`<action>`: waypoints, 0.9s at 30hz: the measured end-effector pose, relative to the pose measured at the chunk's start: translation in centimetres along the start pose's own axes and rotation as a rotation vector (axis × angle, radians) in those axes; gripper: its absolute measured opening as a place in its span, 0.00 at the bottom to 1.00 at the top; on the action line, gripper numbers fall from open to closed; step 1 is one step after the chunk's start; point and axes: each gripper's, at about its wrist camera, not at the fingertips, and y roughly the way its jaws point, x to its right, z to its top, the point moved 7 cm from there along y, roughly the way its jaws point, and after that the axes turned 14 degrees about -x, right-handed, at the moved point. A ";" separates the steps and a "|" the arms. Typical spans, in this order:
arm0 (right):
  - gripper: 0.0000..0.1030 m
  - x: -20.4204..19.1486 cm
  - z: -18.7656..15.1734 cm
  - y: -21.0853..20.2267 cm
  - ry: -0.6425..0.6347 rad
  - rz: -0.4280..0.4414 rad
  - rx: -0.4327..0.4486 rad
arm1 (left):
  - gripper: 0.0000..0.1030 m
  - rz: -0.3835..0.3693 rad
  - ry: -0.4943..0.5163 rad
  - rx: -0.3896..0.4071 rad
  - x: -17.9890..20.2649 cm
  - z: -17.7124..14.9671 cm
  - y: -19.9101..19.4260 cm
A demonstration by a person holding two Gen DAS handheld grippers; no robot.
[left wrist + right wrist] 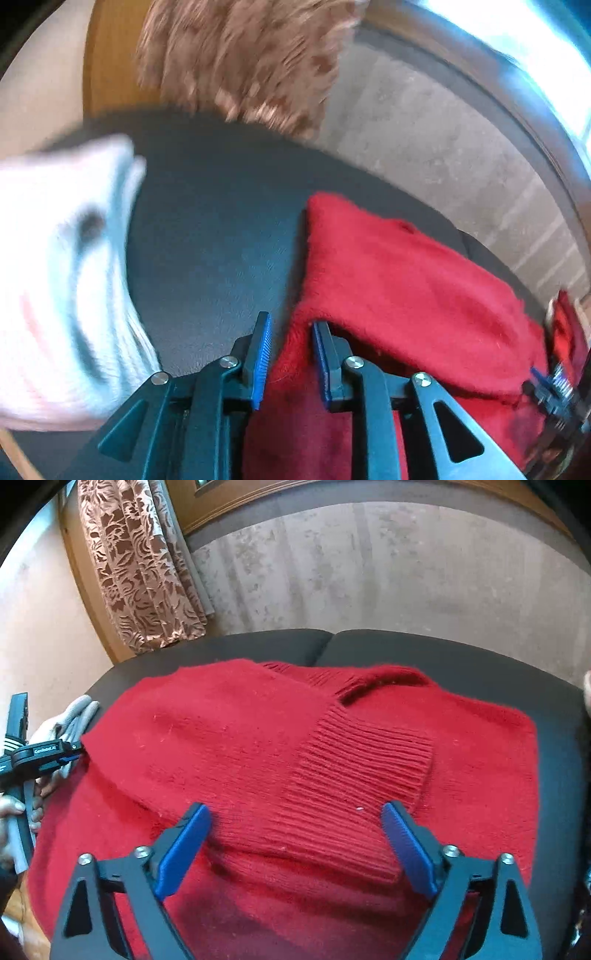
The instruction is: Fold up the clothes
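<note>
My right gripper (295, 845) gaped, released, above the red sweater (229, 738); my left gripper (290, 354), narrowly parted, straddled its edge unclamped, so the folded sleeve (354, 771) risked slipping

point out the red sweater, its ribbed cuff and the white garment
red sweater (221, 731), right wrist view, on the smooth knit of the folded-over sleeve
ribbed cuff (362, 760), right wrist view, middle of the ribbing
white garment (55, 277), left wrist view, on its blurred middle

Small white lettering is showing on the black body of the left gripper (75, 755) at the scene's left edge, reading roughly "GenRobot.AI"; nothing else legible is appearing anywhere.
</note>
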 end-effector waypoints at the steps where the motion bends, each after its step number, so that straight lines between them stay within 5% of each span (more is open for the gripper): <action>1: 0.96 0.0 0.0 0.0 0.000 0.005 0.000 | 0.20 0.034 0.057 0.040 1.2 0.2 -1.0; 4: 0.97 0.0 0.0 0.1 0.001 0.020 0.001 | 0.20 0.058 0.177 0.091 5.1 1.2 -2.4; 9: 0.97 -0.3 0.0 0.2 -0.006 0.015 -0.001 | 0.21 0.026 0.208 0.024 8.5 2.6 -0.2; 16: 0.98 -0.4 -0.1 0.3 -0.012 0.001 -0.005 | 0.24 0.122 0.203 -0.045 7.2 1.3 4.1; 20: 1.00 -0.9 0.0 1.0 -0.041 -0.051 -0.029 | 0.27 0.022 0.116 -0.044 5.4 1.5 5.4; 27: 1.00 -0.9 0.2 1.9 -0.033 -0.088 -0.034 | 0.27 0.064 0.186 -0.038 7.2 4.2 7.6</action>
